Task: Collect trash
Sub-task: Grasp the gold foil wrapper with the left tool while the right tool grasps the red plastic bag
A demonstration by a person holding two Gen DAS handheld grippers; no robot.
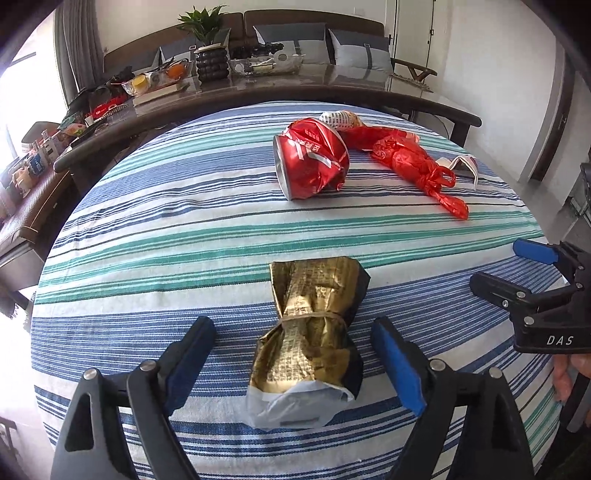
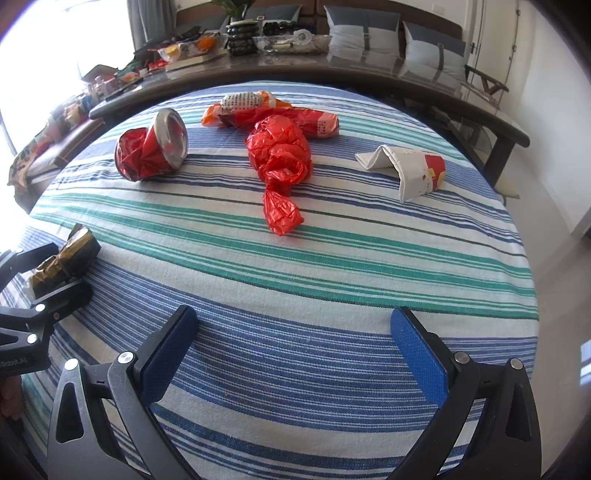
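Left gripper (image 1: 293, 354), jaws wide, straddles the gold wrapper (image 1: 310, 343); squeeze at its banded waist. Right gripper (image 2: 295, 350) hovers wide, holding nothing.

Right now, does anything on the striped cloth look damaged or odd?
Yes. The red can lies on its side, badly crushed. The paper cup is flattened and folded. The gold wrapper, between the open left gripper, is crumpled and cinched by a band. All of it looks like trash, nothing spilled.

Home living room: sofa (image 1: 314, 27), cushions (image 1: 360, 50), potted plant (image 1: 203, 22).
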